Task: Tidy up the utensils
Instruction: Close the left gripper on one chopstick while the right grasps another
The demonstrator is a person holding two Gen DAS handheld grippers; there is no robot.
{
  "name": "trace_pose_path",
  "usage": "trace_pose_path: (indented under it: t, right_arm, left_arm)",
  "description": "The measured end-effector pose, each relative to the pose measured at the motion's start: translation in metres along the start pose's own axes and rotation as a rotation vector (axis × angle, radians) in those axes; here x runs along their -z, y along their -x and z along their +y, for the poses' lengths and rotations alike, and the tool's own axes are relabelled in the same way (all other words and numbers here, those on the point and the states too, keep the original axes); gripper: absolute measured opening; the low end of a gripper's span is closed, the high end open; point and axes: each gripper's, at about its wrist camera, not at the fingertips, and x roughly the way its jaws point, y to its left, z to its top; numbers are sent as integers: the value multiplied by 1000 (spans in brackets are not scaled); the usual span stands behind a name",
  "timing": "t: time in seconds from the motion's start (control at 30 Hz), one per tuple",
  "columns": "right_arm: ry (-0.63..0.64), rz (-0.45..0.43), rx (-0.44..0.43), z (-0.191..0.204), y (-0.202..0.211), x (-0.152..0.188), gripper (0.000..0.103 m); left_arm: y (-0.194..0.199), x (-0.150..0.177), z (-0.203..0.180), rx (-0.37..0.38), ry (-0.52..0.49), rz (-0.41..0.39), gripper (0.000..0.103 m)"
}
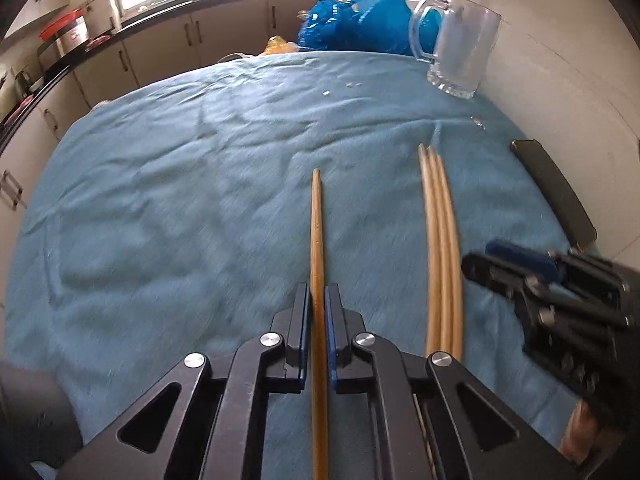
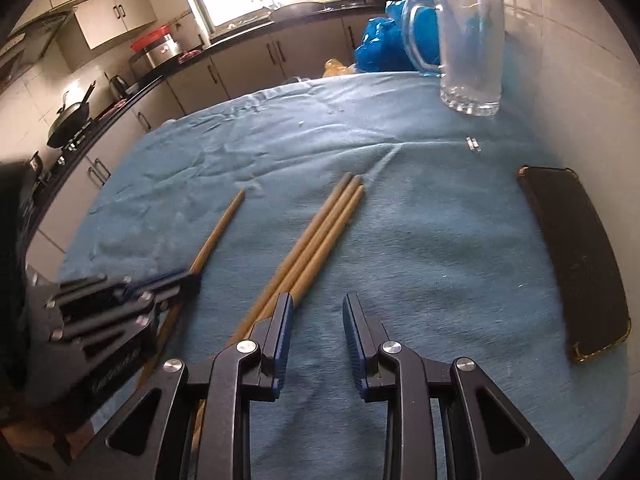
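My left gripper (image 1: 318,296) is shut on a single wooden chopstick (image 1: 317,216), which points away over the blue cloth; it also shows in the right wrist view (image 2: 218,232). Three more chopsticks (image 1: 440,220) lie side by side to its right, also seen in the right wrist view (image 2: 320,236). My right gripper (image 2: 316,304) is open and empty just right of those three; it shows at the right of the left wrist view (image 1: 476,260). A clear glass mug (image 1: 460,48) stands upright at the far right, also in the right wrist view (image 2: 468,48).
A blue cloth (image 2: 420,240) covers the table. A black phone in a case (image 2: 576,256) lies along the right edge by the white wall. A blue plastic bag (image 1: 356,20) sits at the far edge. Kitchen counters run along the left.
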Motion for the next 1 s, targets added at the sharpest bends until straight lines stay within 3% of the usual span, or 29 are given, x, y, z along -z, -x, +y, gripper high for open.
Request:
trace_pose_path:
  t: [0.07,0.2,0.5,0.57,0.63,0.67,1.0]
  right_arm:
    - [17,23,1,7,-5,1,28]
    - [14,31,88,12,-9,-7,28]
    - [100,123,259,34,-25,-32,28]
    - [81,187,277,32,-36,-38,23]
    - [74,157,282,30,-35,-41,18]
    - [67,163,274,27,-33,-38,14]
    - [24,184,227,-20,34,47,13]
  left_arm:
    - [8,12,8,8,22,-6,7]
    - [16,28,16,22,53,-42,7]
    - [18,31,19,34,76,-60,7]
    - [19,32,23,47,85,-55,7]
    - [22,35,27,73,106,-41,7]
    - [23,38,29,84,115,-36,7]
    - [52,86,47,217,212,32,7]
